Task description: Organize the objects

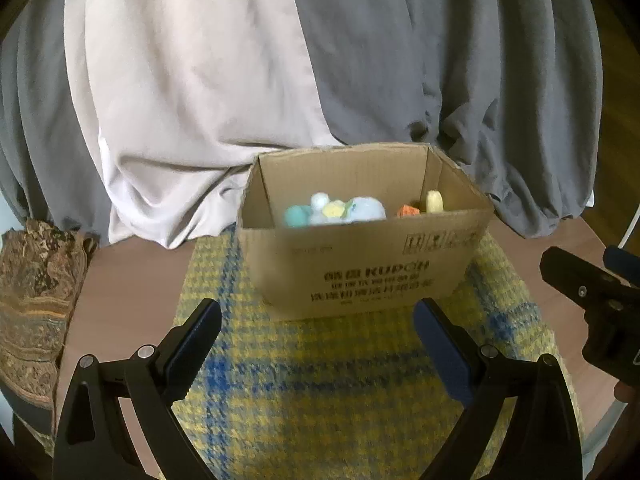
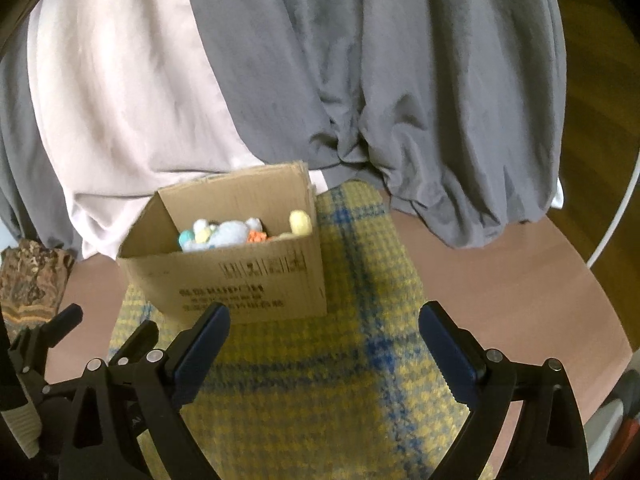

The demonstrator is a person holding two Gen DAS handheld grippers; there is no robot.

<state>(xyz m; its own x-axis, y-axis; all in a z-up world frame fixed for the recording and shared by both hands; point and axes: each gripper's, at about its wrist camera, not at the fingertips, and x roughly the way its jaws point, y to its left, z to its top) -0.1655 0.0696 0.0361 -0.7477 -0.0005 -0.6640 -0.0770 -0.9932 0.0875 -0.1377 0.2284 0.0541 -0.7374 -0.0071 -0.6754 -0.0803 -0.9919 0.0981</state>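
Note:
An open cardboard box [image 1: 360,272] stands on a yellow and blue checked cloth [image 1: 320,380]. Inside lie several soft toys: a light blue plush [image 1: 360,210], a teal ball [image 1: 297,216], an orange piece [image 1: 408,211] and a pale yellow piece [image 1: 434,201]. My left gripper [image 1: 318,332] is open and empty, just in front of the box. My right gripper [image 2: 324,344] is open and empty, in front of and to the right of the box [image 2: 240,276]. The plush [image 2: 230,234] shows in the right wrist view too. The right gripper's side shows at the left wrist view's right edge [image 1: 592,292].
Grey and pale pink bedding [image 1: 240,80] hangs behind the box. The cloth lies on a brown table [image 2: 500,280]. A patterned brown fabric bundle [image 1: 36,292] sits at the table's left edge. A white curved tube [image 2: 616,224] runs at the far right.

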